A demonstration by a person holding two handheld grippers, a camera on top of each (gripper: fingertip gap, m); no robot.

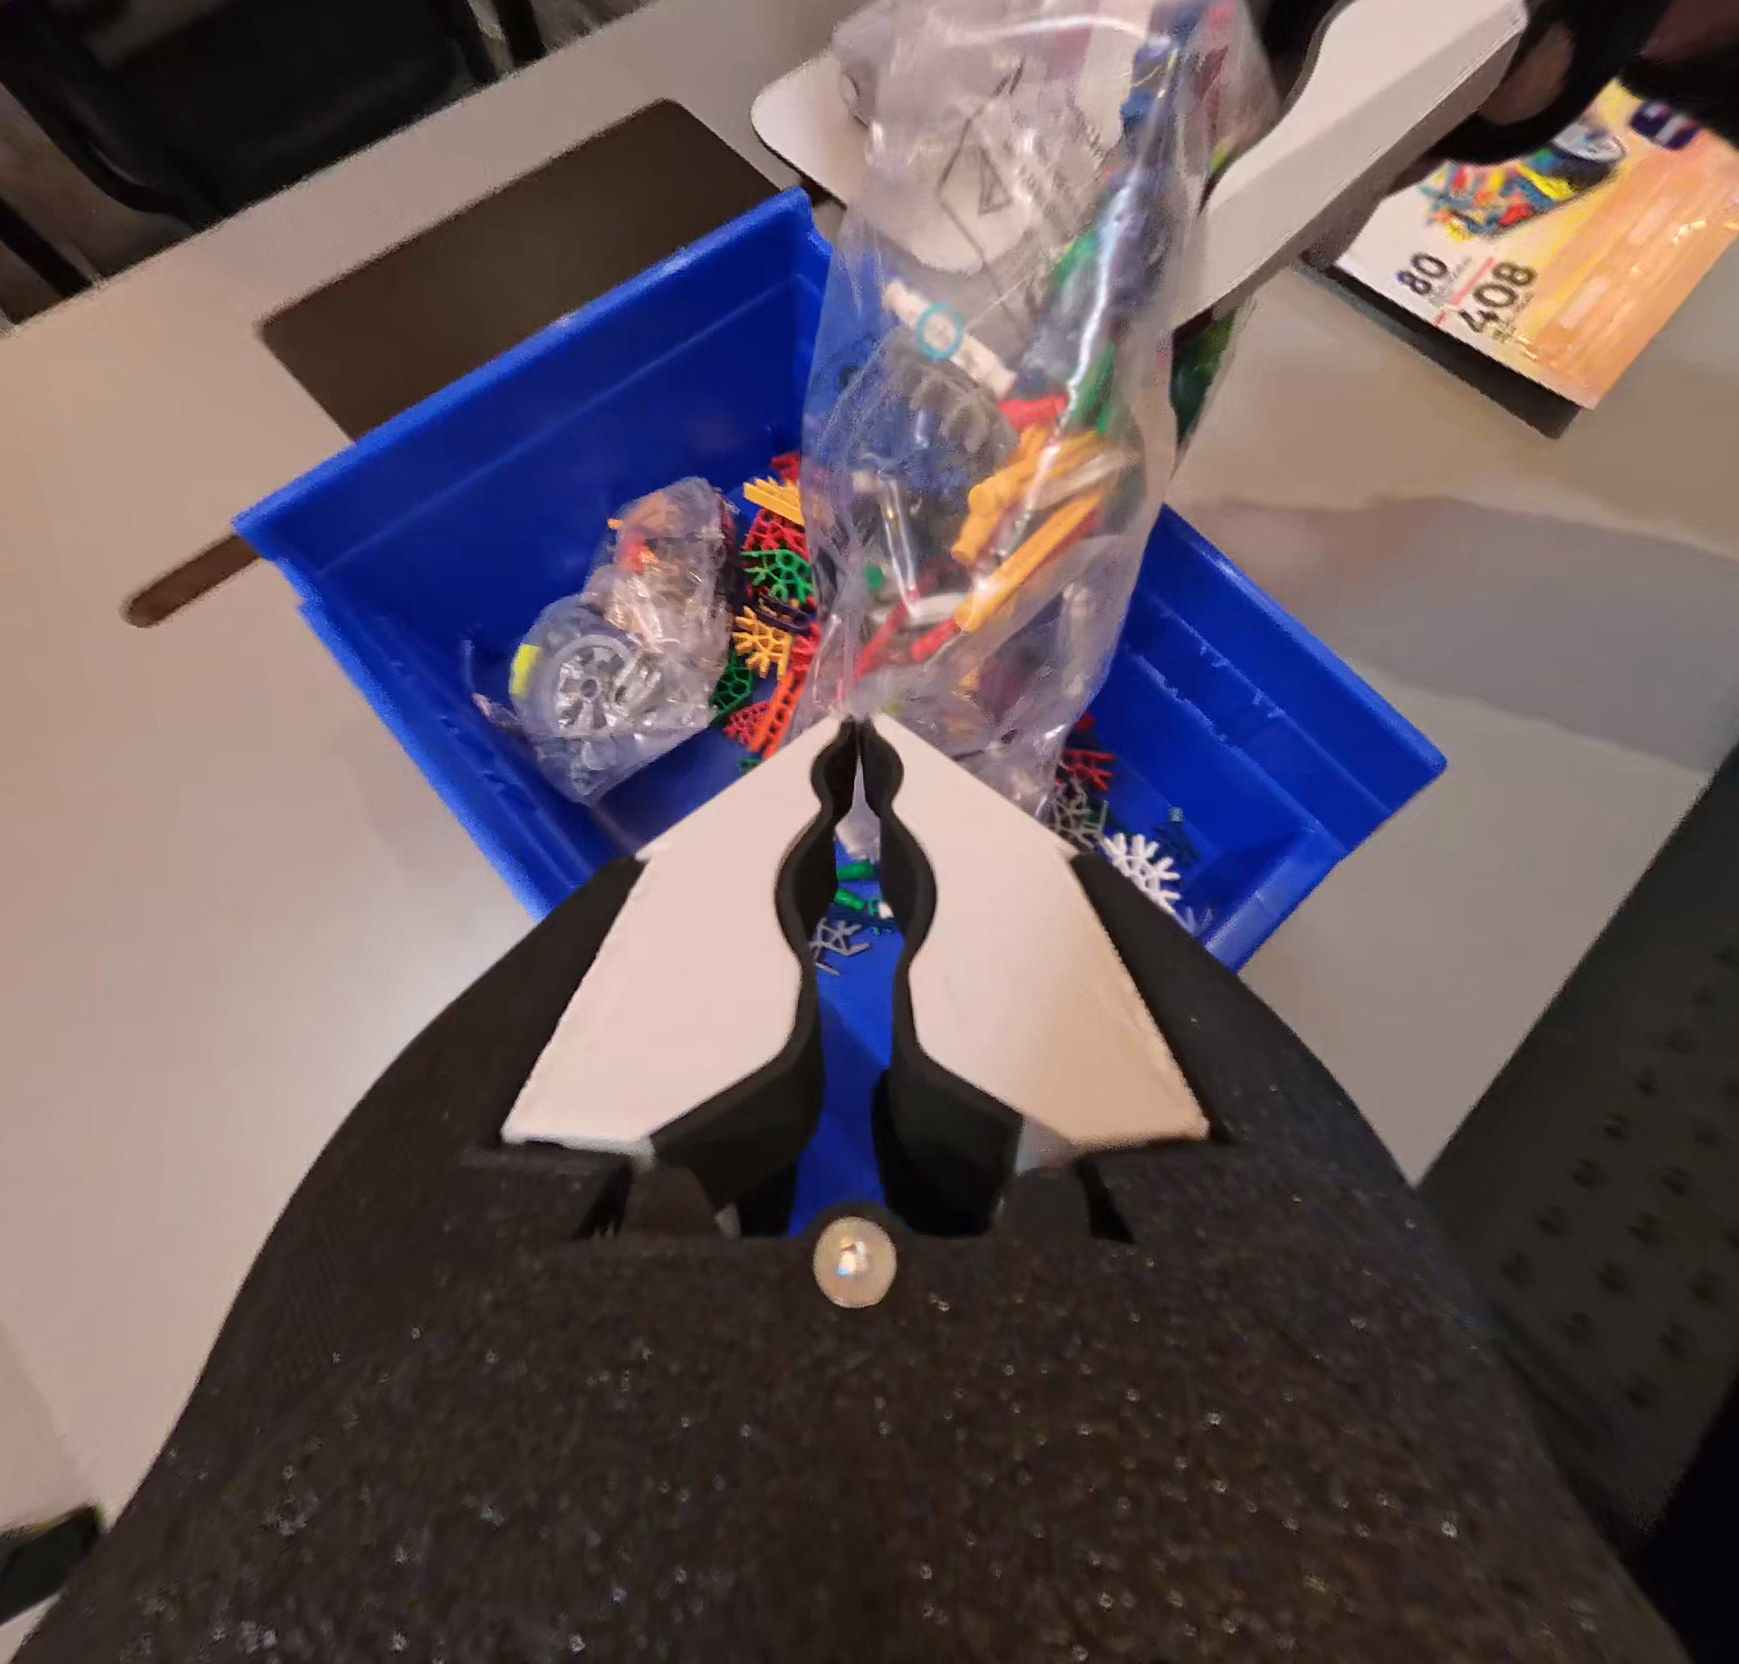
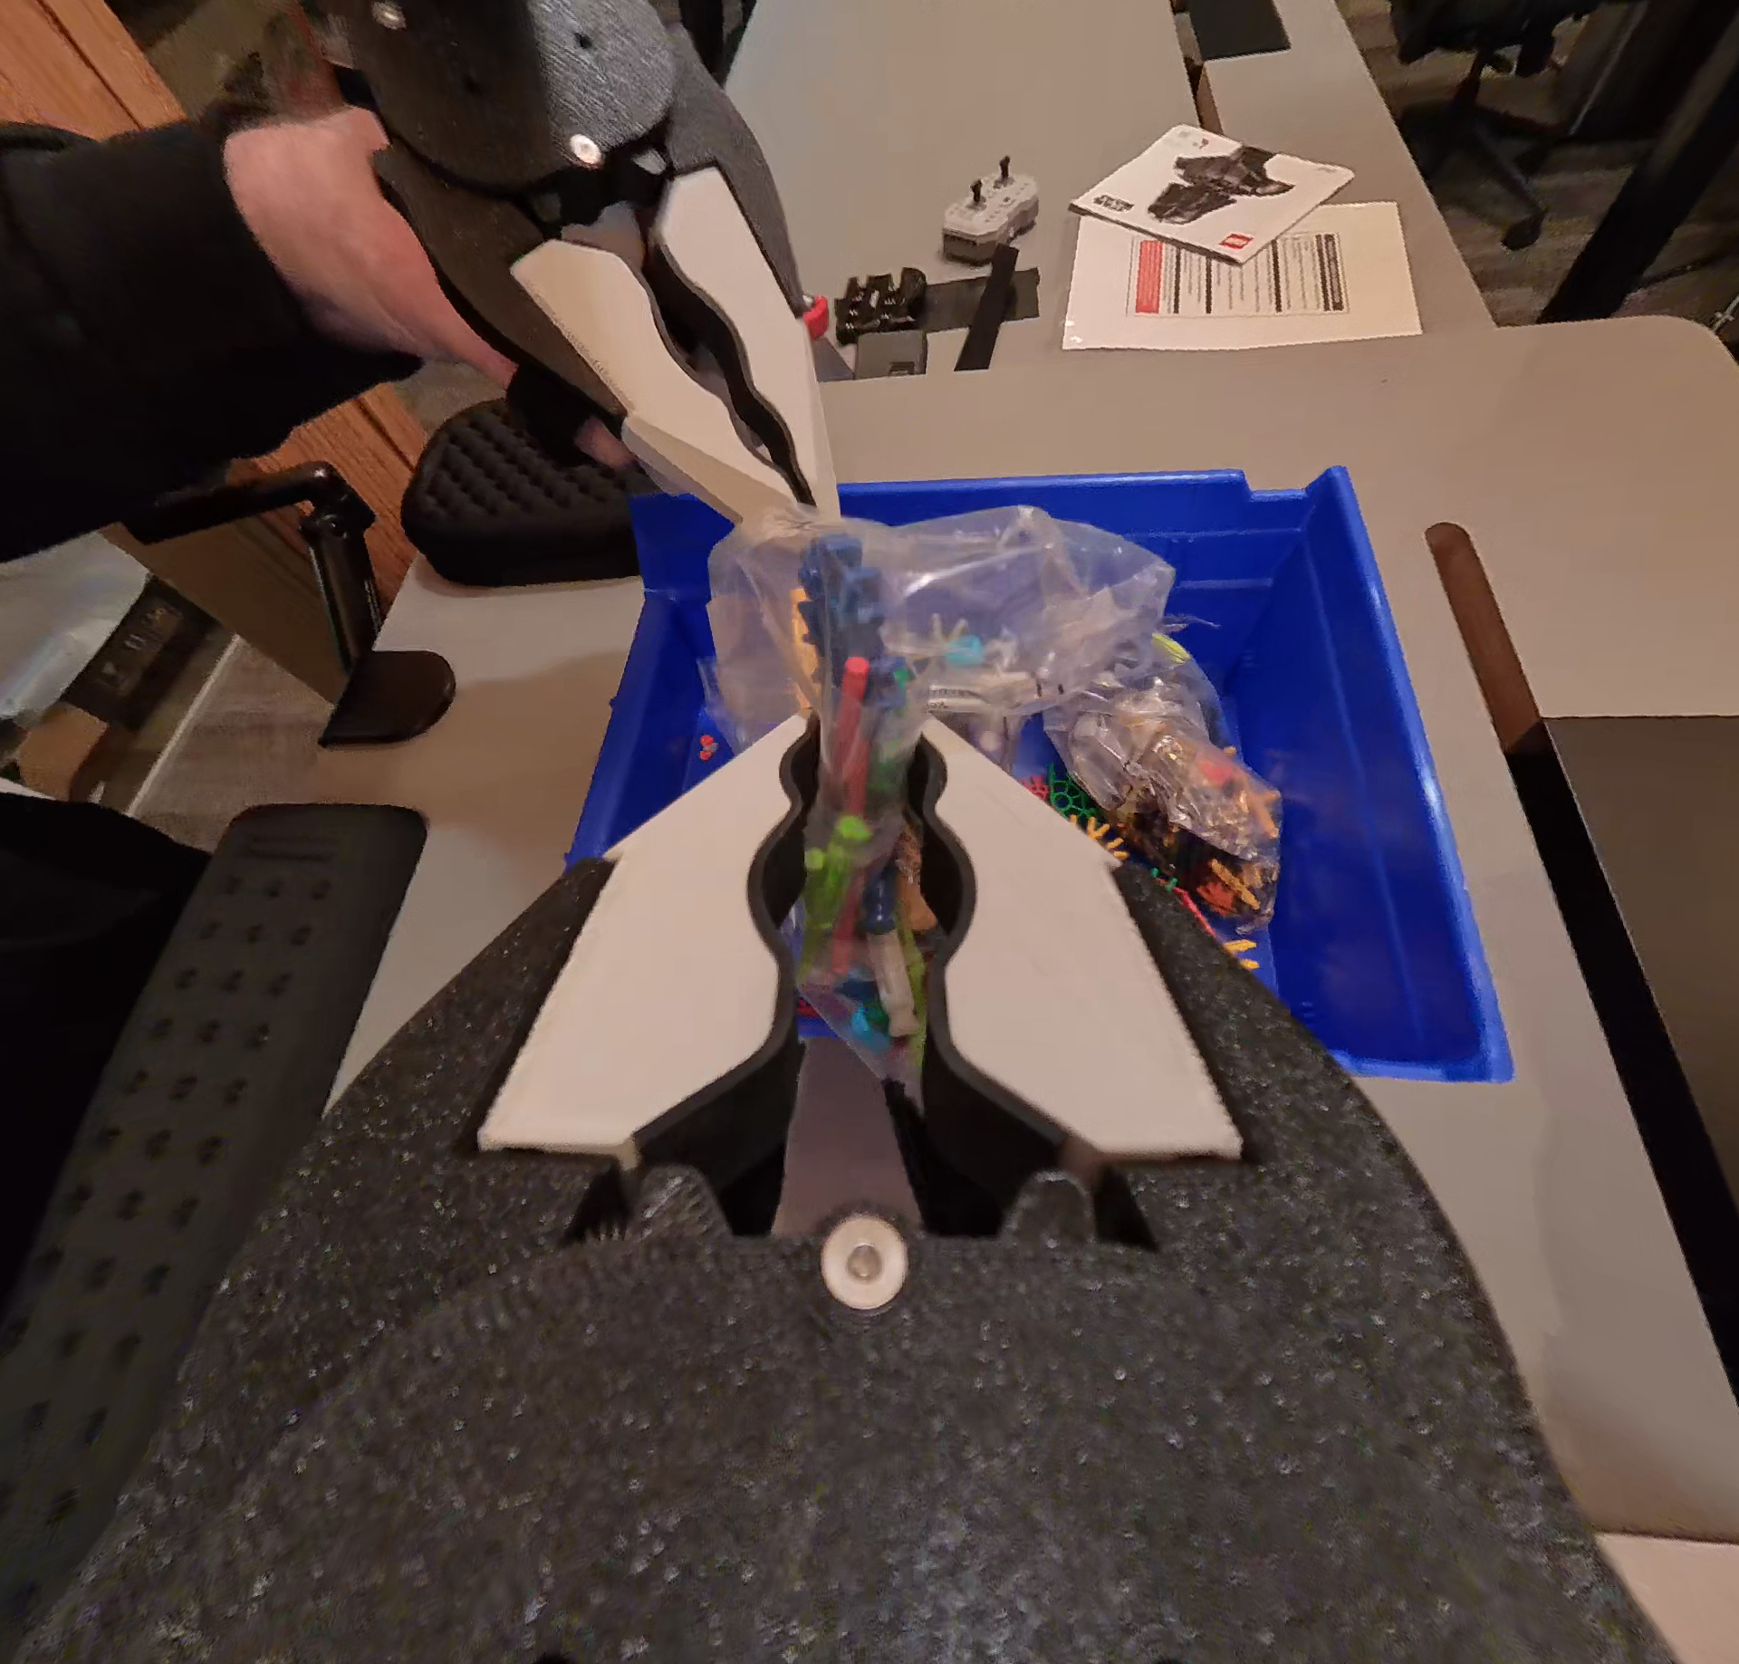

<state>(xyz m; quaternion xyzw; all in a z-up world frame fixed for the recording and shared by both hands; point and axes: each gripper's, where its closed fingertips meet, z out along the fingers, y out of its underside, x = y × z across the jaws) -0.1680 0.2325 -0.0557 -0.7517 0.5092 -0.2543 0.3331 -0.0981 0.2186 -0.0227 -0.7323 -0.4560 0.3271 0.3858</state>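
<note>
Over the blue bin (image 1: 489,489), both grippers (image 1: 856,725) (image 2: 861,744) pinch an upright bag (image 1: 988,452).

Office or meeting room: long grey tables (image 2: 1035,66), mesh office chairs (image 2: 1468,9) upper right, carpet, cable cut-outs (image 2: 1233,9).

blue bin (image 1: 452,508), clear bag (image 1: 988,452) of multicoloured rods, grey table (image 1: 188,866), white-fingered black grippers (image 1: 858,725)

On the grey desk (image 2: 1129,414) lie two printed sheets (image 2: 1242,273), a small grey device (image 2: 990,212), what may be black battery holders (image 2: 880,301), and a colourful booklet (image 1: 1543,254), beside black chairs (image 2: 188,1007).
</note>
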